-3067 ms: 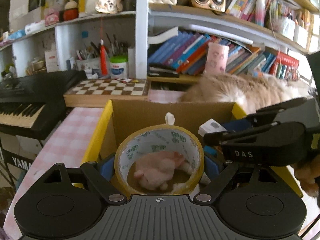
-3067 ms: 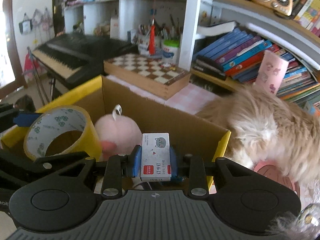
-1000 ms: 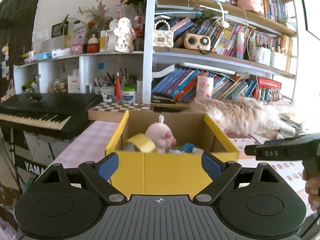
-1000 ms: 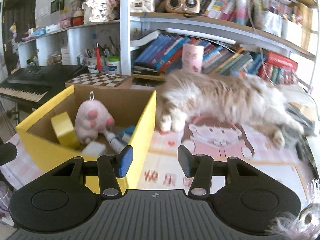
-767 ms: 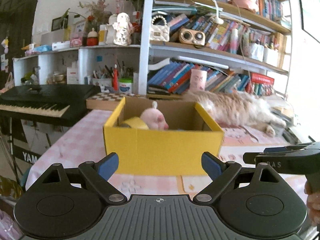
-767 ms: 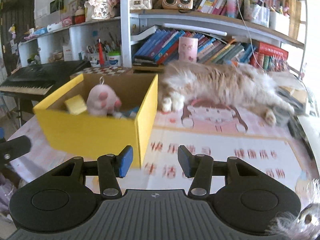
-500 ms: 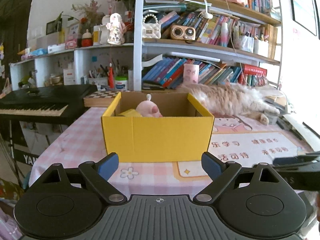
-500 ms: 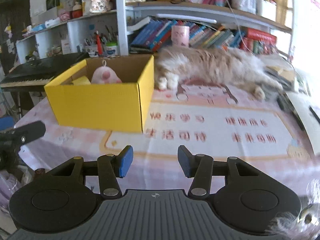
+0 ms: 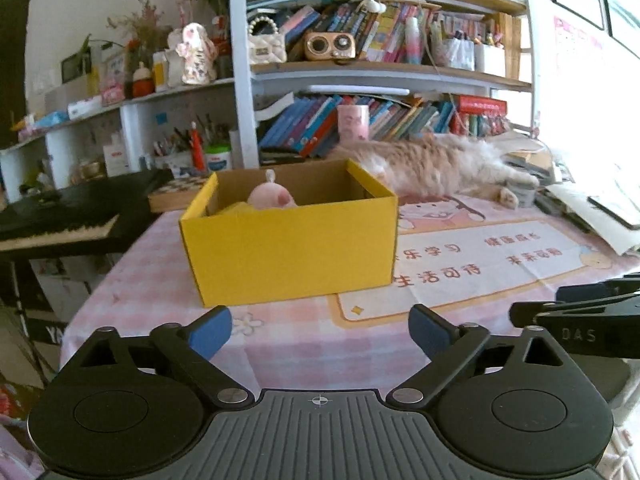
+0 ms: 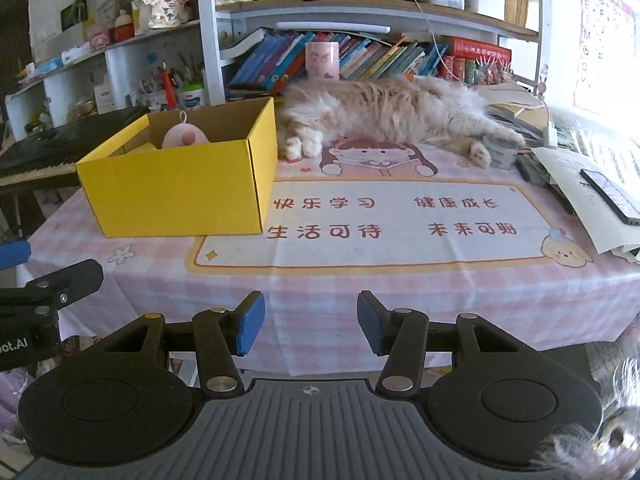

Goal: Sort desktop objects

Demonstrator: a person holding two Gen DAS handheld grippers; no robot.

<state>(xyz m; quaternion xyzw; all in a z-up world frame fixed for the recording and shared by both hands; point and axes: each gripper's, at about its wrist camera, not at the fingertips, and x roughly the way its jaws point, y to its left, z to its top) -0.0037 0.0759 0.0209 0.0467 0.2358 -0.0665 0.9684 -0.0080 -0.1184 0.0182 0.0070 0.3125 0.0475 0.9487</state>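
Observation:
A yellow cardboard box [image 9: 292, 256] [image 10: 172, 192] stands on the left part of the pink-checked table. A pink plush toy [image 9: 272, 200] [image 10: 184, 136] and the yellow edge of a tape roll [image 10: 140, 148] show above its rim; its other contents are hidden. My left gripper [image 9: 320, 330] hovers at the table's near edge in front of the box, its jaws opening wide with nothing between them. My right gripper [image 10: 310, 322] hangs off the near edge, right of the box, its jaws opening at a narrower gap, empty.
A long-haired cat [image 10: 400, 112] lies along the back of the table beside the box. A printed desk mat [image 10: 380, 220] covers the middle. Papers and a phone [image 10: 608, 196] sit at the right edge. A keyboard [image 9: 60, 216], a chessboard [image 9: 176, 192] and bookshelves stand behind.
Both grippers have pulled back from over the box to the table's near edge. The tape roll and the small white box they held earlier are gone from their jaws.

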